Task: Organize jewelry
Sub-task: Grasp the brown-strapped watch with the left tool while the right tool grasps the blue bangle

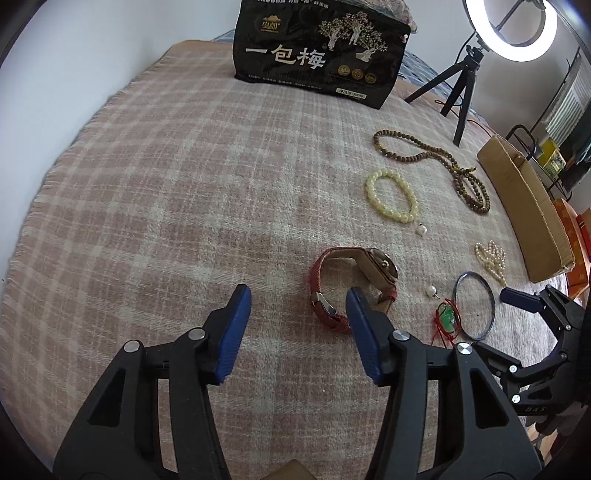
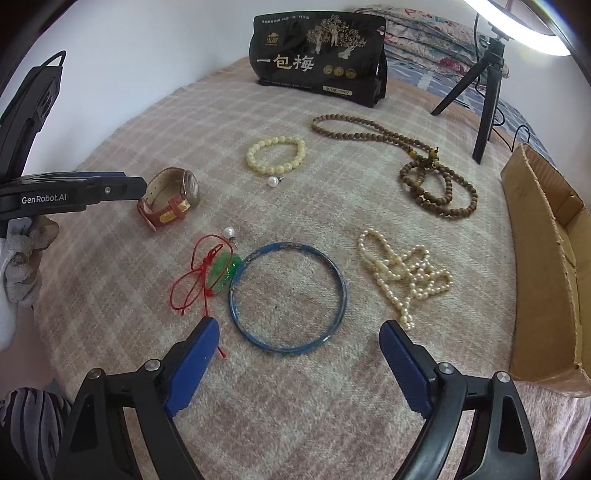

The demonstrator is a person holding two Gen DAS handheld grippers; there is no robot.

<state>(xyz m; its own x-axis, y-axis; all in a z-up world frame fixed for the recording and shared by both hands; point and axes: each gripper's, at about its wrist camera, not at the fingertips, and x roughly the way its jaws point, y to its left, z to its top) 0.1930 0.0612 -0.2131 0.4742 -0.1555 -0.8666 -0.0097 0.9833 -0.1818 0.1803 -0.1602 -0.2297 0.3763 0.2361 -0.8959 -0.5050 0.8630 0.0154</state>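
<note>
Large pale characters reading "一包梅" are being shown across the front of the black bag (image 2: pixel 319 59) standing at the far edge of the blanket; the smaller print along its top, the square gold logo and the small pale label near its lower corner are too small to be read. "GenRobot.AI" is being displayed in white on the side of the left gripper (image 2: pixel 122 188). The letters "DAS" are being shown faintly on the black body of the right gripper (image 1: pixel 517 295).

The ring light (image 2: pixel 524 29) is cut off by the frame's top edge; the black bag's (image 2: pixel 317 55) small print is unreadable.
</note>
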